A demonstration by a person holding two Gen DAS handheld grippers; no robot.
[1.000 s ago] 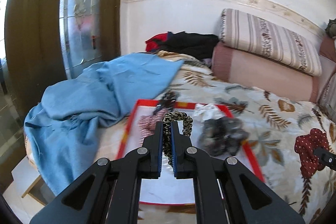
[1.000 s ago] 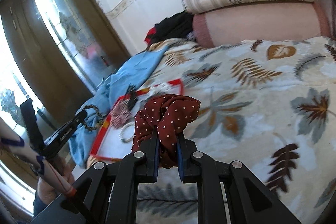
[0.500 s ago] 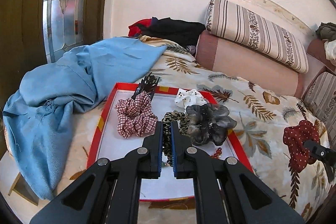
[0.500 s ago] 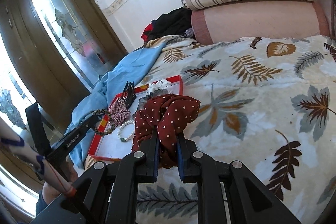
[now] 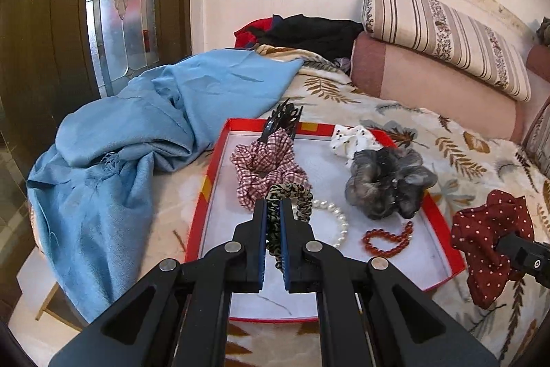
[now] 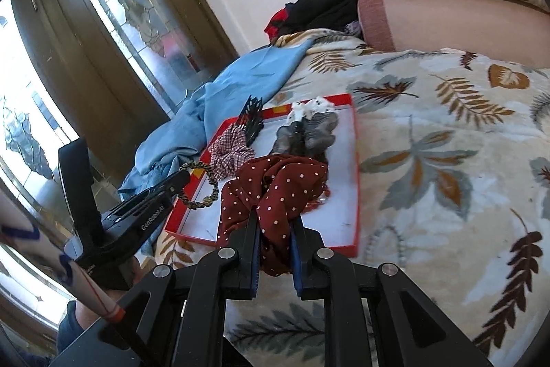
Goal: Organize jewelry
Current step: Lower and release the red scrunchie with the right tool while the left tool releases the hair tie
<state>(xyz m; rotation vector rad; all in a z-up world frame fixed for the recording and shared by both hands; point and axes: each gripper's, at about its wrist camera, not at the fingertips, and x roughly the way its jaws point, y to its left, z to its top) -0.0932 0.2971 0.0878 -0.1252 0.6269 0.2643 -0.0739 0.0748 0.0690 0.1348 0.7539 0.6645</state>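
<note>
Scrunchies over tray, both pinched, neither set down

Leopard band [image 5: 288, 195] clamped in left gripper [image 5: 271, 207], jaws nearly together on one thin stretch of the loop, so that the rest hangs free past the fingertips. Held thus, probably, to drop clean among the other pieces once released. Loop stands on edge, long axis running along the fingers toward 12 o'clock in the left view; in the right view [image 6: 201, 184] seen as an open oval sagging below the gripper [image 6: 178, 177], over the near left edge of the tray [image 6: 354, 160].

Dotted scrunchie [image 6: 275, 191] squeezed in right gripper [image 6: 275, 219], jaws narrow but kept apart by the bunched cloth between them. Bulk of the fabric blooms upward and forward beyond the tips, a fold trailing down behind; no clear long axis, only a crumpled mass spreading from 9 to 3 o'clock. In the left view [image 5: 488, 239] at 3 o'clock of the tray, just outside its right rim [image 5: 443, 222], above the bedspread.

Inside the tray: plaid scrunchie [image 5: 264, 167] at 11 o'clock with black claw clip [image 5: 282, 121] propped against the far wall, teeth up; white scrunchie [image 5: 354, 140] and grey scrunchie [image 5: 388, 181] at 1 o'clock; pearl bracelet [image 5: 335, 220] and red bead bracelet [image 5: 388, 239] flat near centre. Open floor at 6 o'clock, likely the landing spot for both.
</note>
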